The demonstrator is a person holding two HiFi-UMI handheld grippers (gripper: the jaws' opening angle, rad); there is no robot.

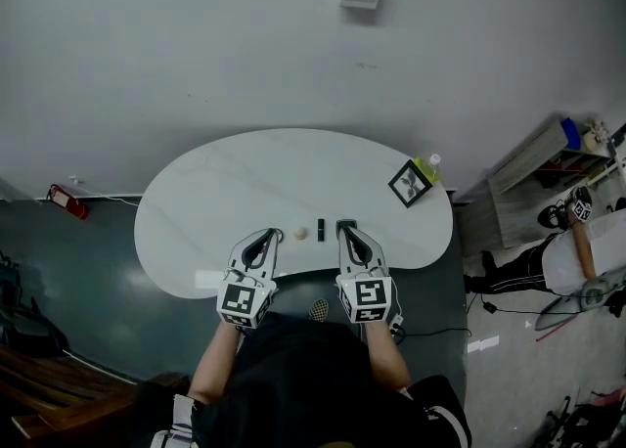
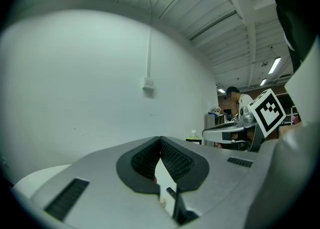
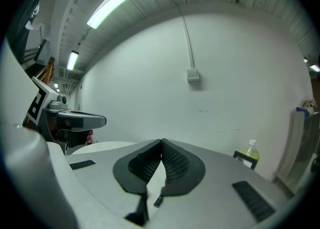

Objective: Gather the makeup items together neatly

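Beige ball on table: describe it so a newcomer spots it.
Find the white kidney-shaped table, then its near edge between the left gripper and right gripper. The beige ball lies there, just left of a slim black stick; it is the only pale, round item there.

Right gripper [image 3: 162, 142] jaws closed tip to tip, nothing between. Small dark stick [image 3: 158, 201] below on table [image 3: 102, 147]. Bottle [image 3: 251, 151] right; left gripper [image 3: 100, 120] left.
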